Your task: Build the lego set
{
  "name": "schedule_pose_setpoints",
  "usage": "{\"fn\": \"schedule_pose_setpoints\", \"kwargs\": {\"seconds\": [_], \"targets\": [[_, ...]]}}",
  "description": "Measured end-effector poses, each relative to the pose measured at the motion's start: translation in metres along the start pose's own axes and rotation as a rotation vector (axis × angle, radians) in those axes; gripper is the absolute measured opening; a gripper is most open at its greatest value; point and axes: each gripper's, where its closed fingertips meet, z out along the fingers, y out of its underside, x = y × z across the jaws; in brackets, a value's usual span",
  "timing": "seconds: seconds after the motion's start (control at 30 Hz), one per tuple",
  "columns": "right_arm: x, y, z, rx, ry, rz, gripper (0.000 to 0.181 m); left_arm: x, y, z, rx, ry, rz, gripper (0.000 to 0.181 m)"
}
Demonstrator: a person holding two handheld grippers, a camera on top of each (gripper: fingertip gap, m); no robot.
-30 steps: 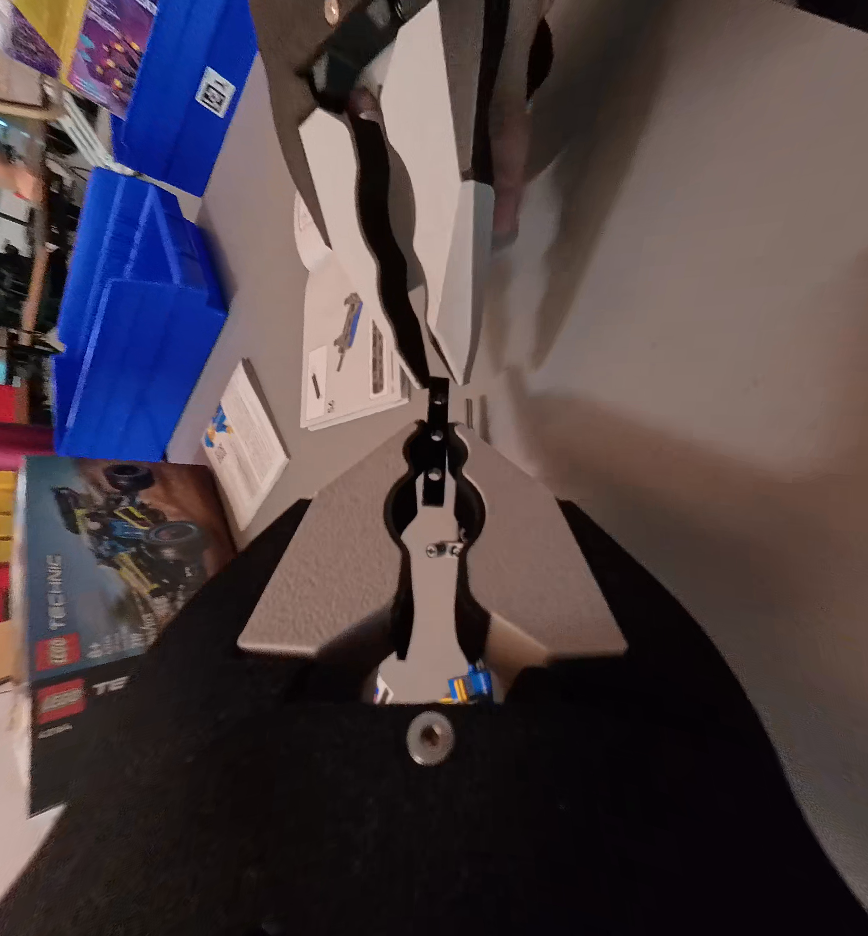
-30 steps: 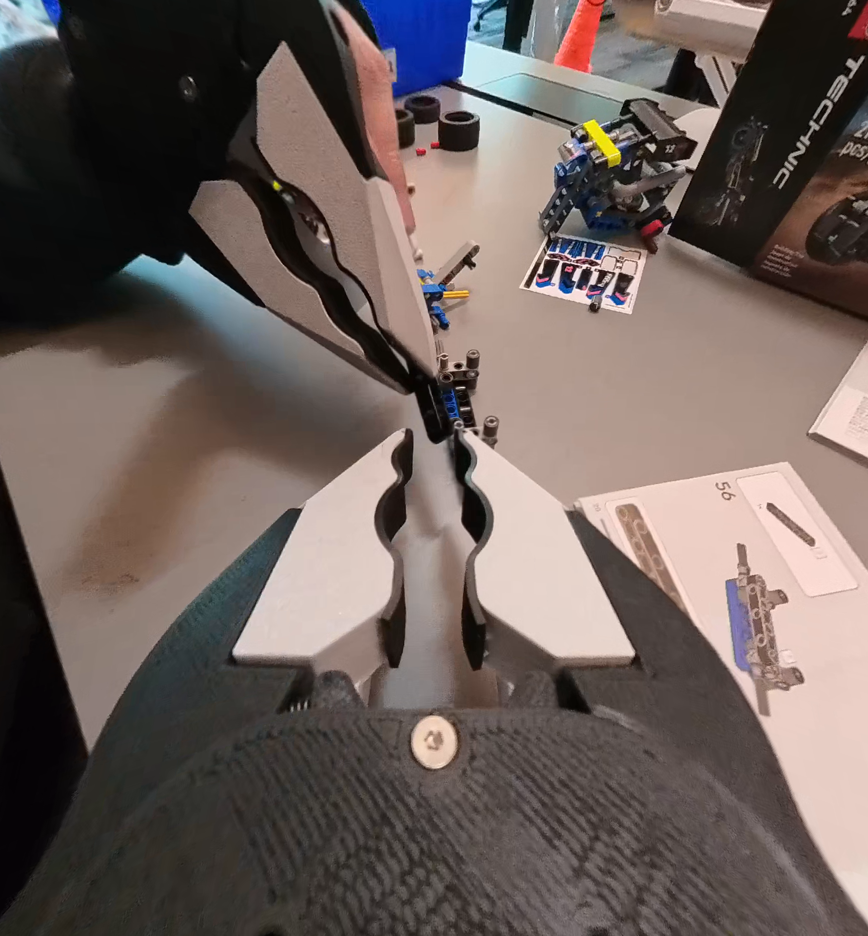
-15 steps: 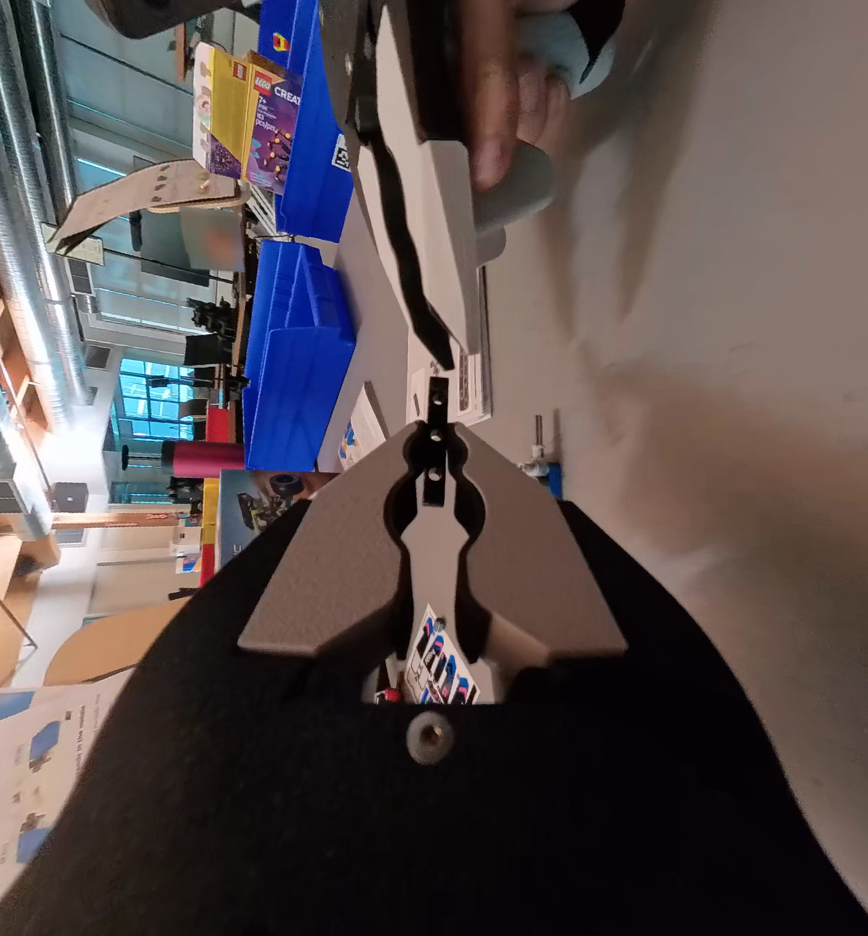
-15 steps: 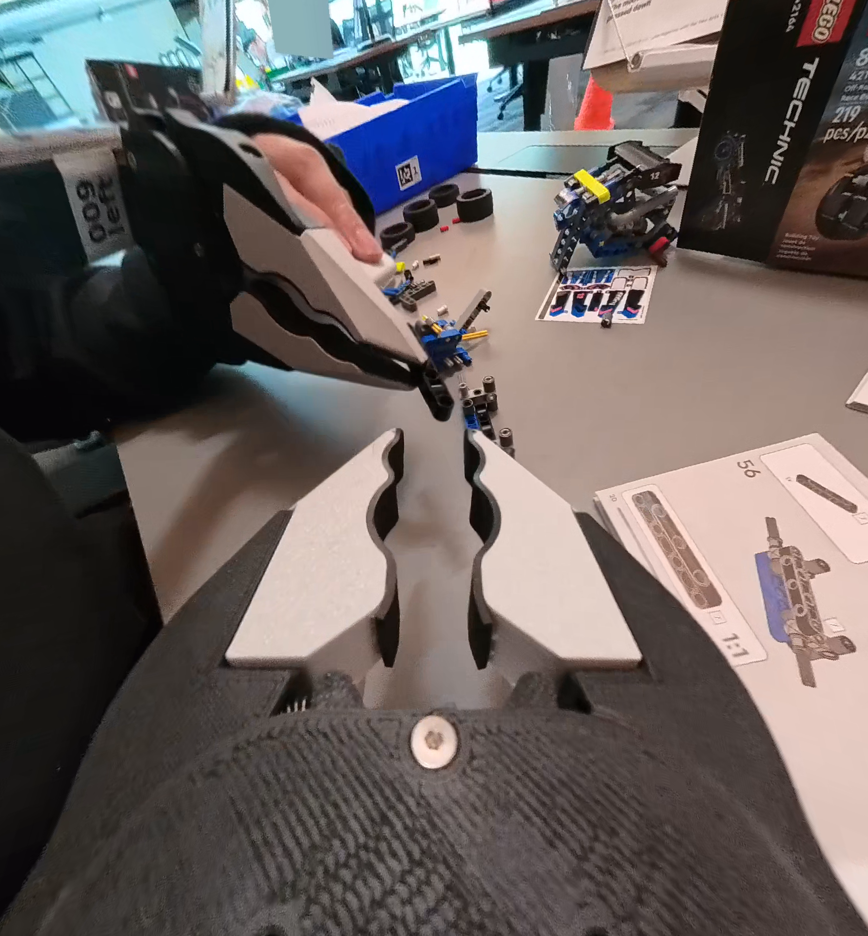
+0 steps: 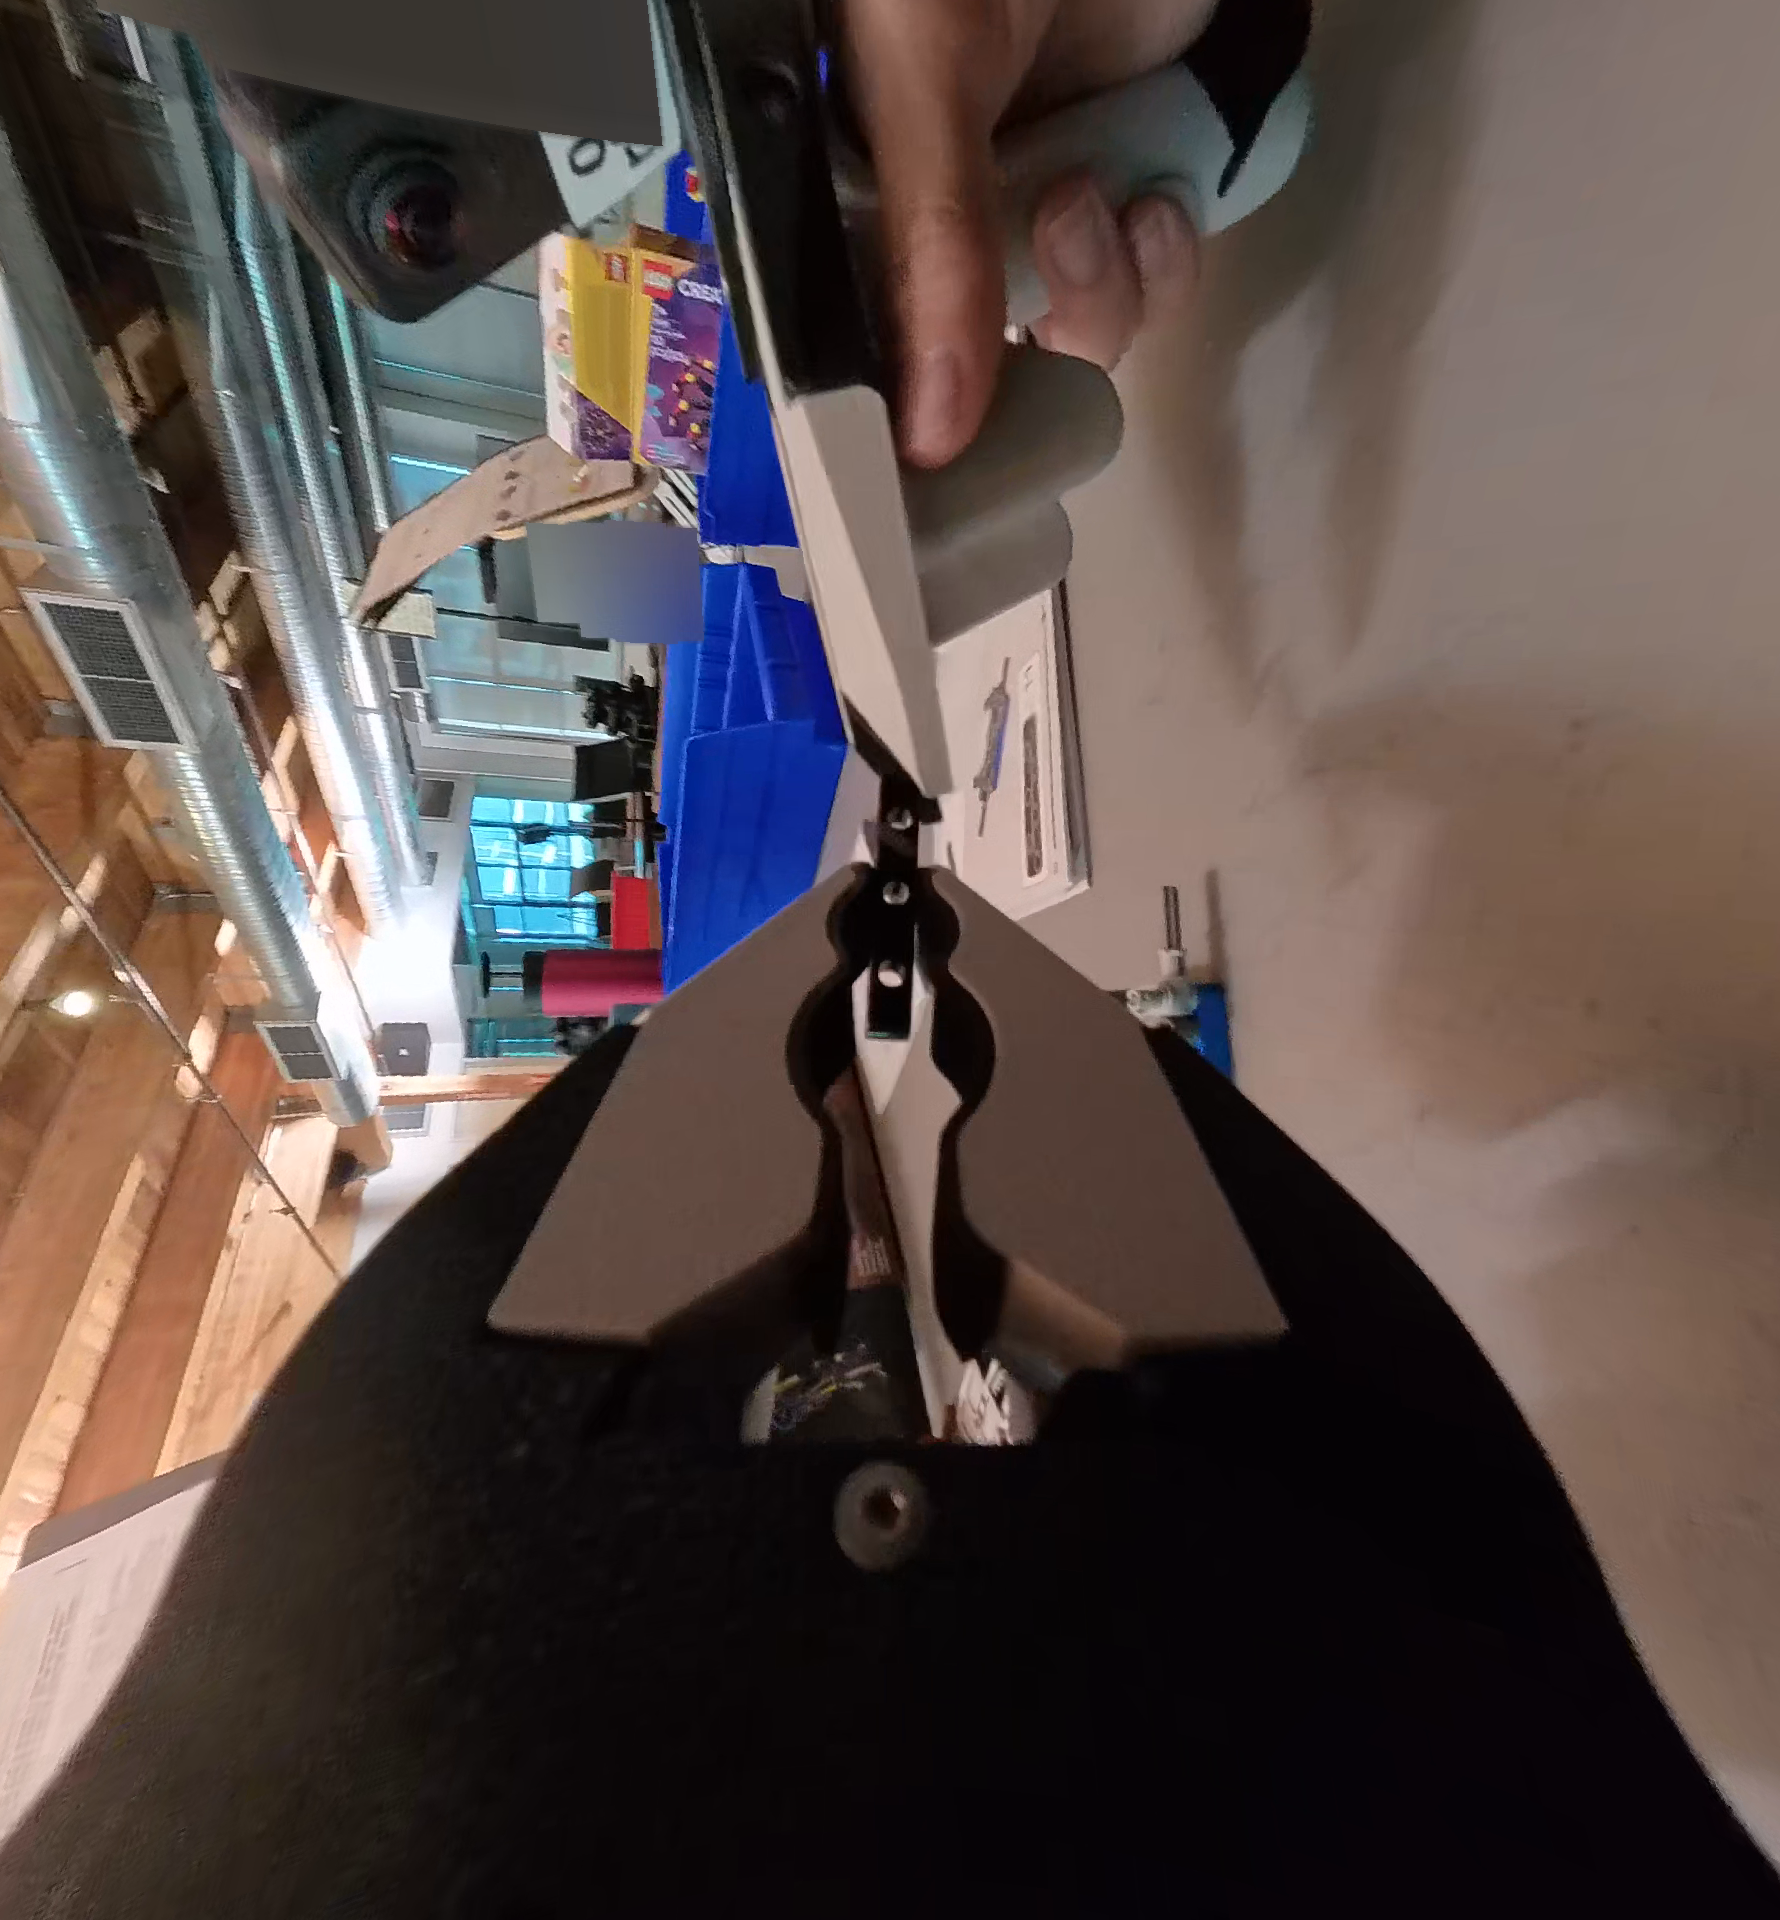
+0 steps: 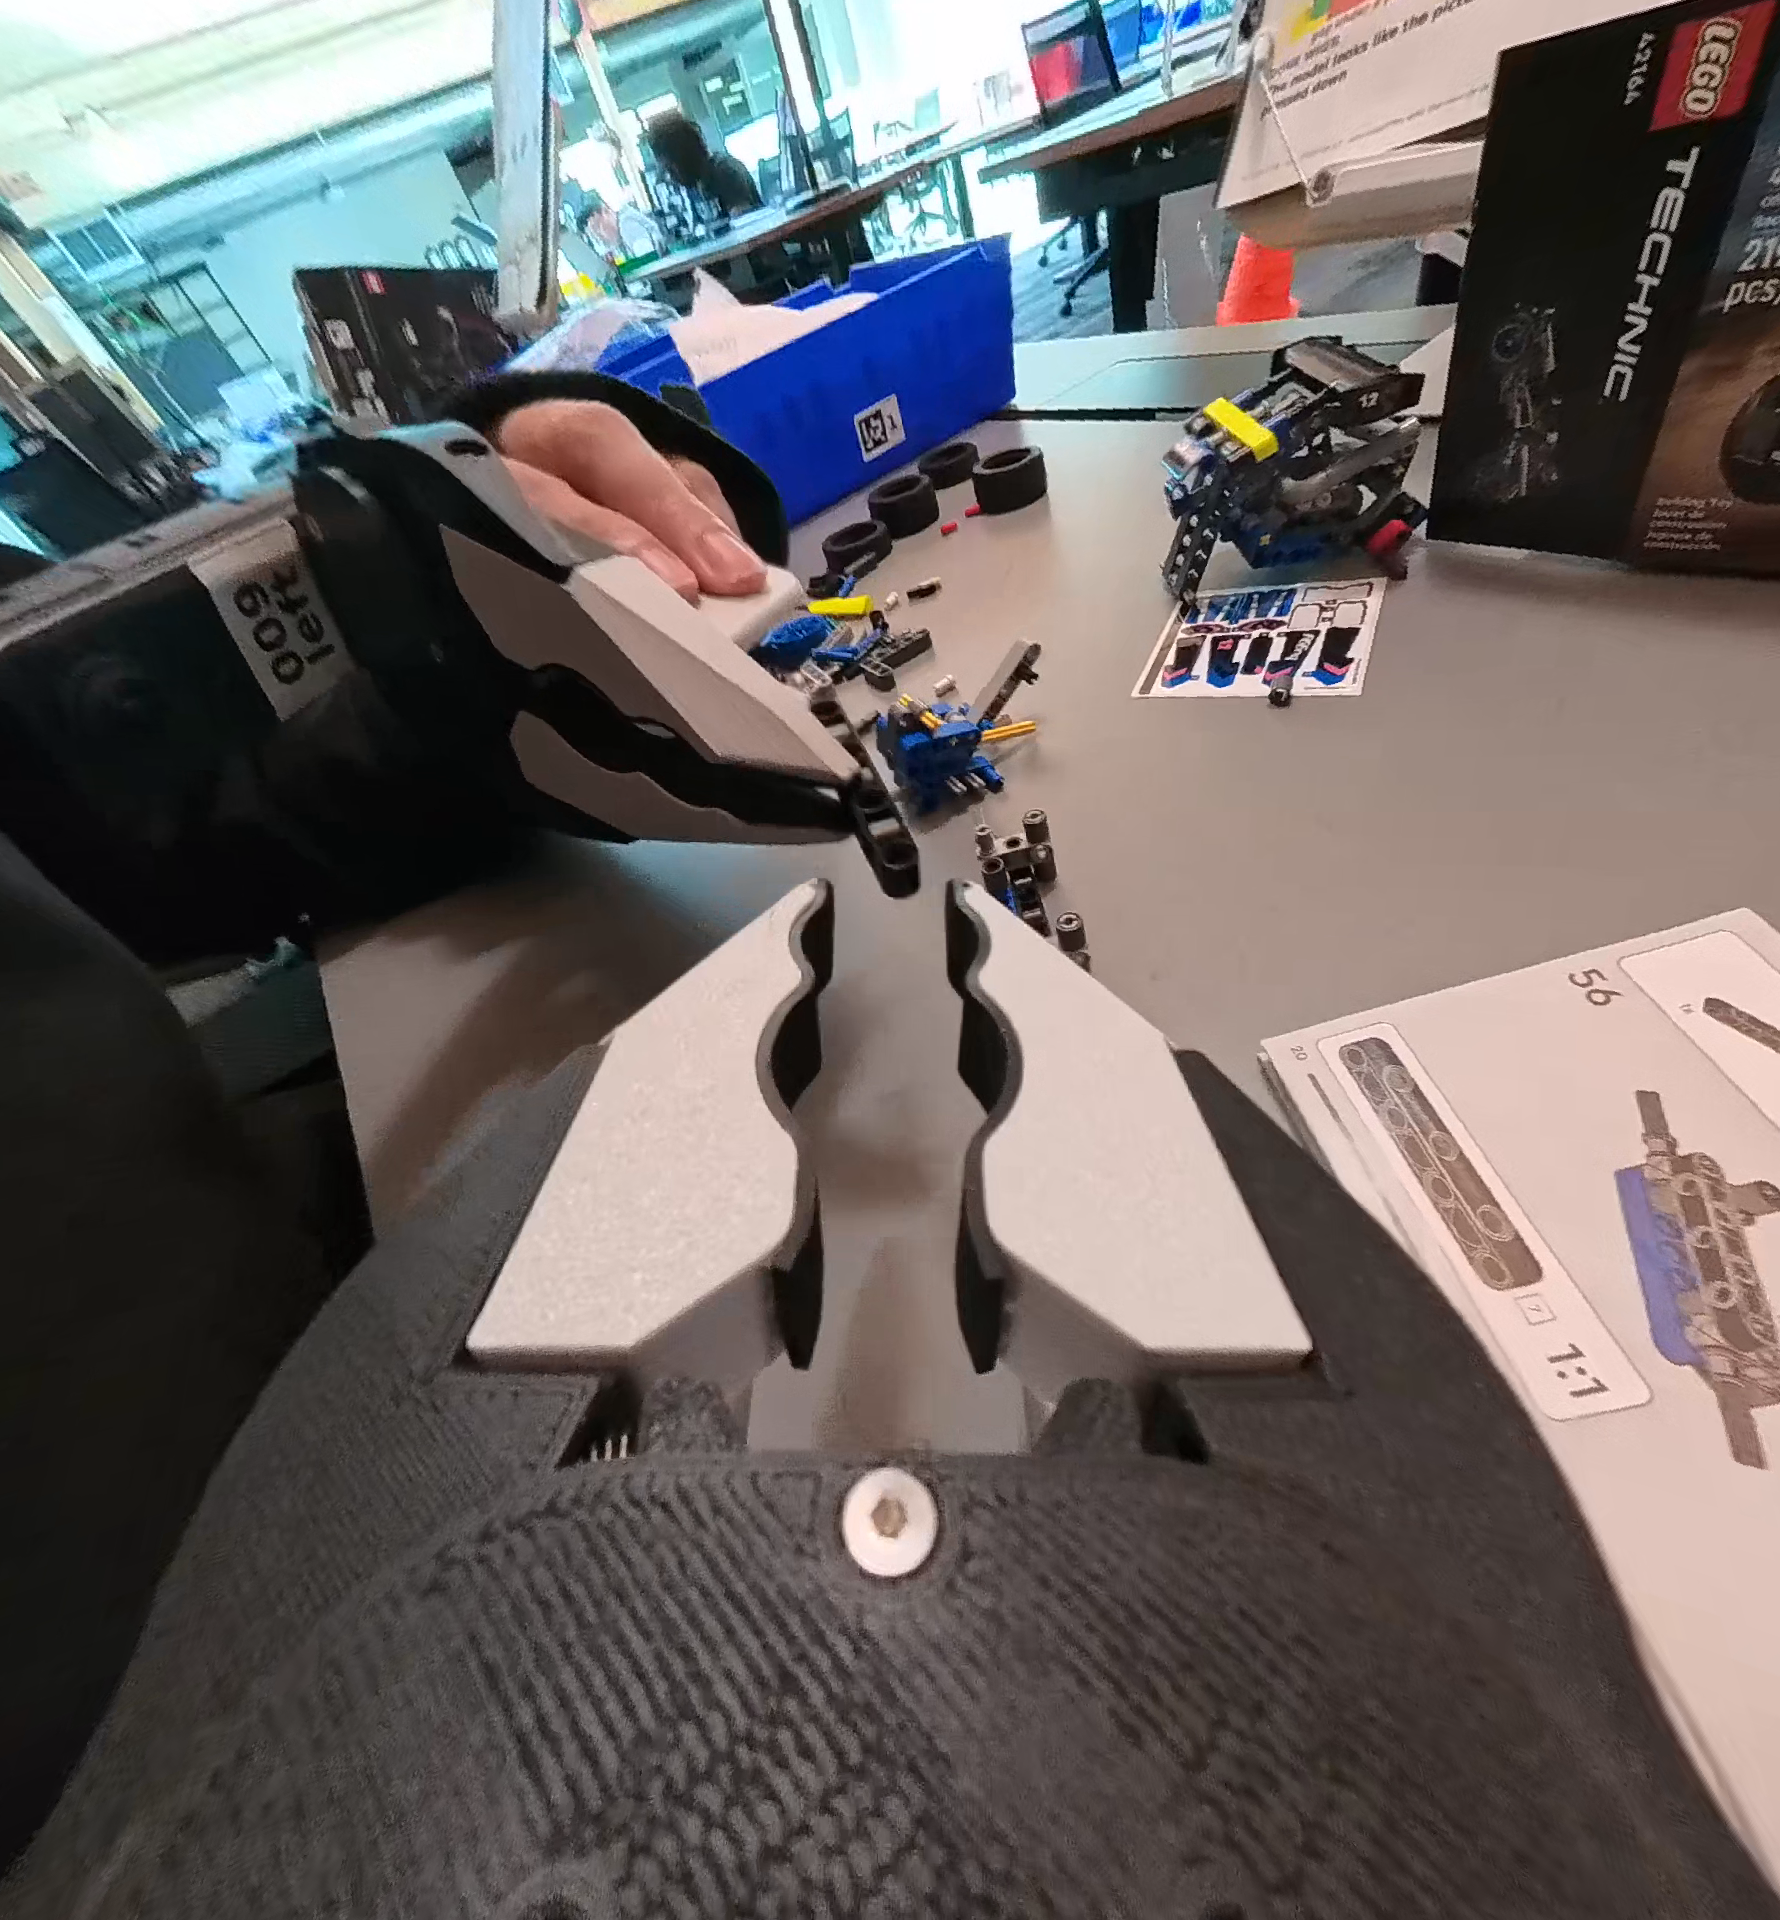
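Observation:
My left gripper is shut on a short black beam with holes; the beam's free end sticks out past the fingertips. In the right wrist view the left gripper comes in from the left and holds the beam above the grey table. My right gripper is open and empty, and the beam's lower end hangs just ahead of the gap between its tips. In the left wrist view the right gripper comes from above, with its tip at the beam's end.
On the table lie a small blue sub-assembly, grey connectors, loose parts, tyres, a sticker sheet and the part-built car. A blue bin and the set box stand behind; the open booklet lies at right. The tips of both grippers are at nearly the same place.
The left gripper lifted the black beam off the table parts and levelled out. The right gripper rose with it and its jaws opened a little wider. Both views tilted up.

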Motion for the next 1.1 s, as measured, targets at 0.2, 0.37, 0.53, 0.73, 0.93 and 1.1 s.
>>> {"fn": "schedule_pose_setpoints", "kwargs": {"seconds": [0.2,0.37,0.53,0.73,0.93,1.1], "targets": [[0.003,0.002,-0.001,-0.013,0.008,-0.041,0.019,-0.009,0.0,-0.003,-0.009,-0.08,0.075,0.003],[0.009,0.008,-0.001,-0.045,0.035,-0.121,0.019,-0.003,0.012,0.0,-0.029,0.012,-0.088,0.004],[0.02,0.012,-0.003,-0.082,0.107,-0.239,0.019,-0.001,0.025,-0.003,0.004,0.175,-0.475,0.004],[0.019,0.011,0.005,-0.127,0.13,-0.352,0.02,-0.007,0.038,-0.009,0.065,0.196,-0.63,0.004],[0.012,-0.02,0.014,-0.028,0.034,-0.172,0.024,-0.019,0.034,-0.01,0.03,0.027,-0.349,0.004],[0.005,-0.041,0.015,0.089,-0.096,-0.016,0.02,-0.016,0.026,-0.008,-0.002,0.01,-0.182,0.004]]}}
